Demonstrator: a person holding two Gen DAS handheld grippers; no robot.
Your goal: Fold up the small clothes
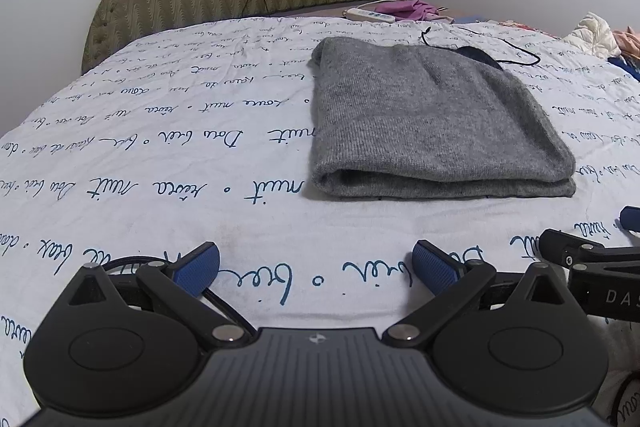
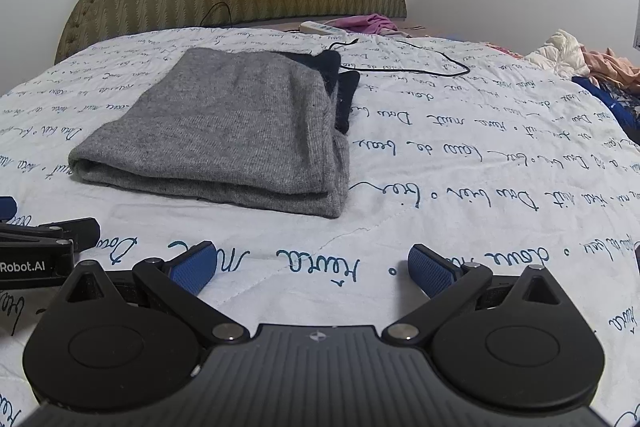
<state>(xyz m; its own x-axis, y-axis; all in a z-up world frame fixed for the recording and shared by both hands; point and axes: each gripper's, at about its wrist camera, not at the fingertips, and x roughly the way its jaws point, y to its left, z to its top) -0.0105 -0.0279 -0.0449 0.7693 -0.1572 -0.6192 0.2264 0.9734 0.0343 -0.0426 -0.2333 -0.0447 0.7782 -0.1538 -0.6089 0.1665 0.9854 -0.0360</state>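
On the white quilted bedspread (image 1: pixel 160 131) printed with blue cursive script lies a folded grey knitted garment (image 1: pixel 432 115), with dark fabric (image 2: pixel 344 87) peeking from beneath. Near it, the left gripper (image 1: pixel 316 267) and right gripper (image 2: pixel 310 267) are both spread wide and empty, blue pads apart. One casing reads "Robot.AI", the other "DAS".

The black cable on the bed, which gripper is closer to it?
Right, though only slightly. The black cable lies beyond the grey sweater's right side, ahead of the right gripper. The left gripper sits further left, with the sweater between.
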